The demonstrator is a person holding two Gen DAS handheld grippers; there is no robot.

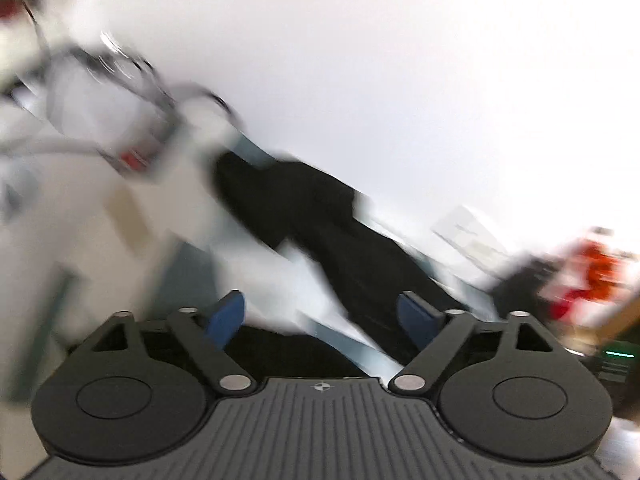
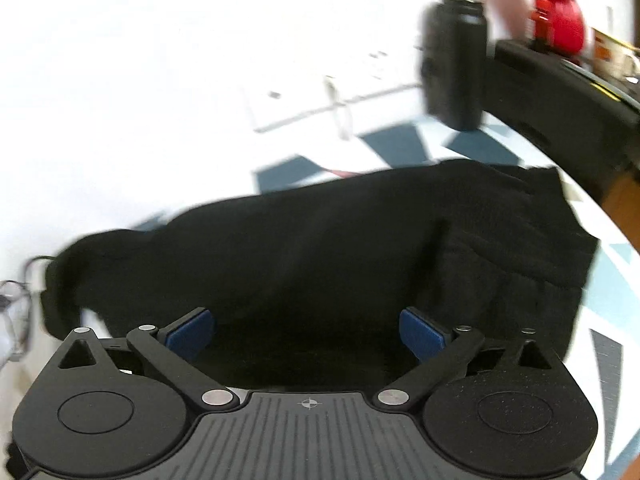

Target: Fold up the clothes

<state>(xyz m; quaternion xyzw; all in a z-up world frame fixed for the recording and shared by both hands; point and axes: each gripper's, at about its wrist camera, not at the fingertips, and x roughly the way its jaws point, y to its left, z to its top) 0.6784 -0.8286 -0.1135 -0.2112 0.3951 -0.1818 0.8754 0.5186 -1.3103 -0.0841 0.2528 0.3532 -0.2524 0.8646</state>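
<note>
A black garment (image 2: 320,248) lies spread across the table, with a doubled-over part at its right end (image 2: 520,248). My right gripper (image 2: 305,334) hovers over its near edge, jaws wide apart, and the blue pads (image 2: 190,334) touch no cloth. The left wrist view is motion-blurred. There the same black garment (image 1: 312,216) runs slantwise from the middle toward the lower right. My left gripper (image 1: 322,316) is open above it with nothing pinched between its blue pads (image 1: 226,316).
The tabletop (image 2: 396,140) is white with blue-grey patches. A black bottle (image 2: 454,56), a red vase with orange flowers (image 2: 562,24) and a long black case (image 2: 560,100) stand at the far right. A blurred clear wire-like object (image 1: 120,92) shows at upper left.
</note>
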